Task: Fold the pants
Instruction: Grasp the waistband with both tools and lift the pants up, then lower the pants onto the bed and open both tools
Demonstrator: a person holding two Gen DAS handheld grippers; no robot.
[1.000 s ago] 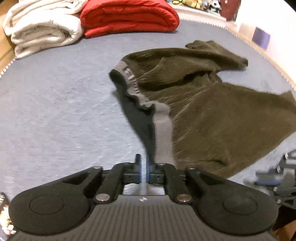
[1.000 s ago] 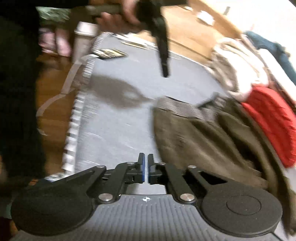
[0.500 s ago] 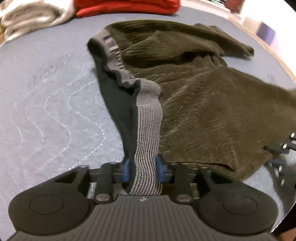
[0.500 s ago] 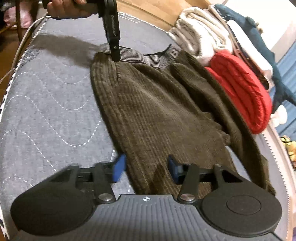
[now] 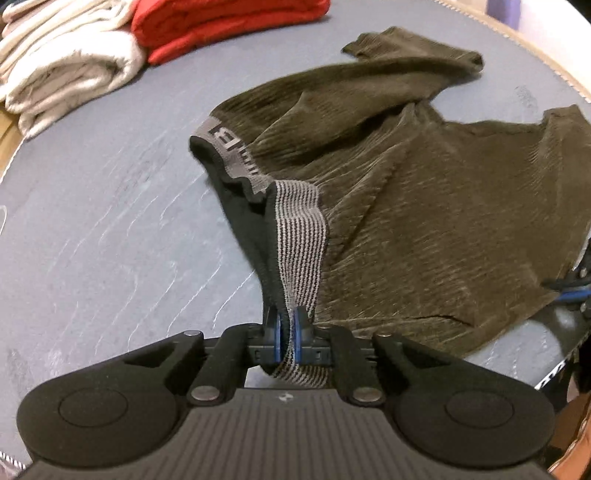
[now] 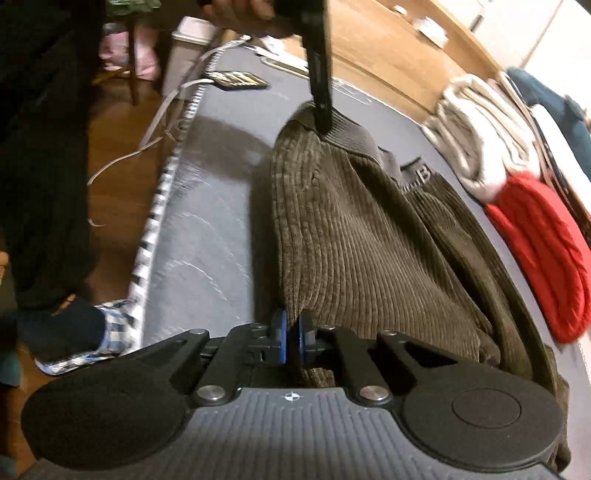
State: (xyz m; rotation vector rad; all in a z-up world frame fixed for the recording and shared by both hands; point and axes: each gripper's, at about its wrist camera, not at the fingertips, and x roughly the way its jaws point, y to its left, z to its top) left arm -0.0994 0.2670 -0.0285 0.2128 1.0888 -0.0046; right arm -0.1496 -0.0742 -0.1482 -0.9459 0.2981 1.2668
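Note:
Olive-brown corduroy pants (image 5: 424, 206) with a grey striped waistband (image 5: 301, 240) lie spread on a grey quilted mattress (image 5: 110, 229). My left gripper (image 5: 286, 332) is shut on the waistband and lifts it a little off the surface. My right gripper (image 6: 290, 334) is shut on the pants' near edge (image 6: 354, 258), lower down the fabric. In the right wrist view the left gripper (image 6: 321, 118) shows from the side, pinching the waistband (image 6: 354, 138) at the far end. The right gripper (image 5: 570, 291) shows at the right edge of the left wrist view.
Folded cream (image 5: 62, 62) and red (image 5: 221, 22) textiles are stacked at the mattress's far side, also in the right wrist view (image 6: 543, 258). The mattress edge (image 6: 147, 258) runs along the left, with wooden floor, the person's slippered foot (image 6: 88, 332) and a cable beyond.
Both grippers closed on the pants: the left on the waistband, the right on the fabric edge. The cloth is now raised and pulled taut between them.

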